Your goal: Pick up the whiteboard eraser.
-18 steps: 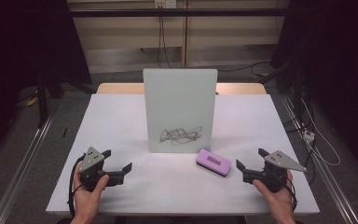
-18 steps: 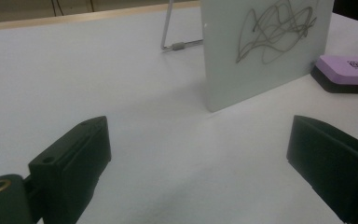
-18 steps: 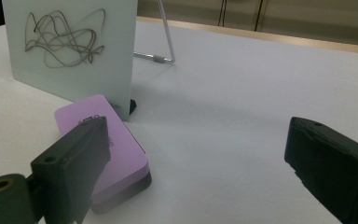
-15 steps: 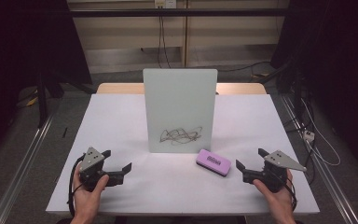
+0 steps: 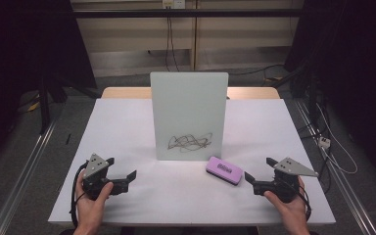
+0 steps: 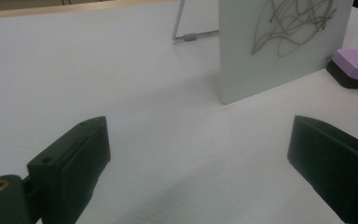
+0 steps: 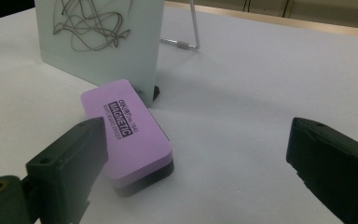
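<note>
Light: even, overhead, bright on the white tabletop [image 5: 127, 122] | Surround: dark | Shadows: soft, faint | Focus: near tongs blurred in both gripper views | Glare: none | High view: slightly soft

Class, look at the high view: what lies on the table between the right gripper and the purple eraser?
Nothing: in the high view only bare white table separates the right gripper from the purple eraser.
</note>
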`<state>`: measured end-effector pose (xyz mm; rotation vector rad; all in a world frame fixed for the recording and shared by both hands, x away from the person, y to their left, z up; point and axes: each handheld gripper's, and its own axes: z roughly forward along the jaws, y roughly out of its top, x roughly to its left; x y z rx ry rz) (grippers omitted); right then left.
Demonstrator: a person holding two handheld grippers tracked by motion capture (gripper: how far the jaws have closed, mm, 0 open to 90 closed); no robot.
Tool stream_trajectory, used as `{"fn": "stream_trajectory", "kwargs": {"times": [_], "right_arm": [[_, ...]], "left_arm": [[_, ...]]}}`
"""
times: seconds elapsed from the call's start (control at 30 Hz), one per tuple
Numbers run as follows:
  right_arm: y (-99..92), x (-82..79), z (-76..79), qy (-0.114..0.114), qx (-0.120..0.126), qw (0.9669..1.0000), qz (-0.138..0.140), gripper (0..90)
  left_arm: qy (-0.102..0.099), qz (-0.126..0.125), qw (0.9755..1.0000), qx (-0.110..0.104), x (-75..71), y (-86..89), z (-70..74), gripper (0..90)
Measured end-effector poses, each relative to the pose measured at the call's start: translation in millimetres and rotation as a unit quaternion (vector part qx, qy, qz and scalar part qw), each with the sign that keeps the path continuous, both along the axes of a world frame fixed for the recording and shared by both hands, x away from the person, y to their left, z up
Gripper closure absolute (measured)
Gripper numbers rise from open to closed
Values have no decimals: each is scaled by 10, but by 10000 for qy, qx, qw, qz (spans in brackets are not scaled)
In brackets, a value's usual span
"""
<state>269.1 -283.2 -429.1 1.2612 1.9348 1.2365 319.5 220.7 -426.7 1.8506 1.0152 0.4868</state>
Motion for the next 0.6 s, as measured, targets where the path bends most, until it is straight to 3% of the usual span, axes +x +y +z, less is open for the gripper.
{"fn": "stream_trajectory", "kwargs": {"times": [0.1, 0.2, 0.4, 0.47, 0.6], "right_arm": [[69, 27, -14, 57, -123, 9999, 93, 93], [101, 55, -17, 212, -53, 9995, 206, 81], [196, 92, 53, 247, -62, 9987, 451, 115], [239, 134, 81, 421, 4, 9961, 776, 177], [312, 182, 111, 589, -34, 9943, 886, 143]], "left_arm": [[35, -55, 10000, 23, 3, -5, -2, 61], [30, -90, 9999, 38, -7, -10, -2, 61], [12, -54, 10000, 35, -5, 0, -1, 61], [10, -52, 10000, 44, -3, -3, 0, 61], [11, -111, 9999, 74, -22, -15, -4, 61]]}}
